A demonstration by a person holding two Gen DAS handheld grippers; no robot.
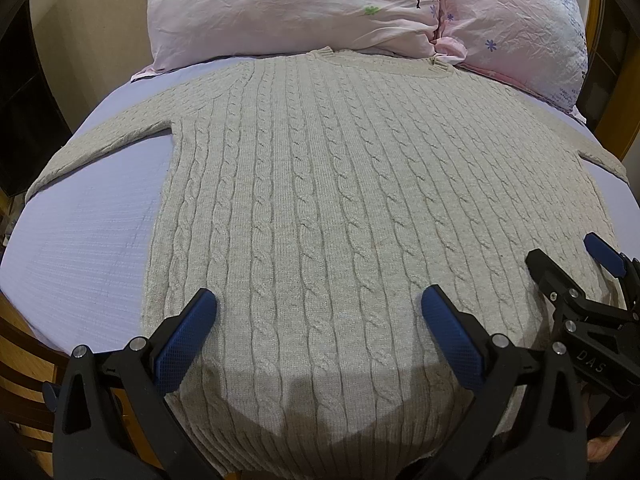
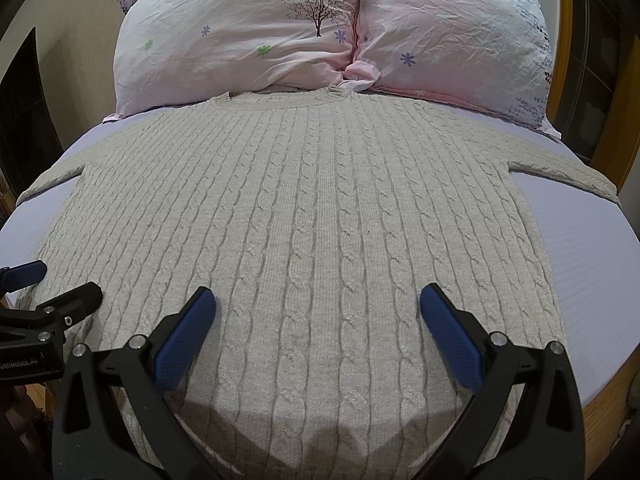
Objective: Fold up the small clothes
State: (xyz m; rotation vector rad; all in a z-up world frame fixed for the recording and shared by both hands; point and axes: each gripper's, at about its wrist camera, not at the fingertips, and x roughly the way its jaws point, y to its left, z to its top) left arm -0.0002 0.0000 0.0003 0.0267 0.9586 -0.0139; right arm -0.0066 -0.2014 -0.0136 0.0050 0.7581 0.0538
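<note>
While the sweater (image 1: 320, 200) lies flat on the bed (image 1: 80, 248), collar at 12 o'clock near the pillows (image 2: 248, 40), your left gripper (image 1: 319, 304) and right gripper (image 2: 318, 302) hover spread apart, seemingly above its hem.

A bed with a lavender sheet (image 1: 80, 248) is seen, two pink floral pillows (image 2: 240, 40) set side by side at its head edge. A cream wall (image 1: 92, 20) is seen behind, wooden frame (image 2: 600, 152) at right, dark furniture (image 1: 16, 120) at left.
</note>
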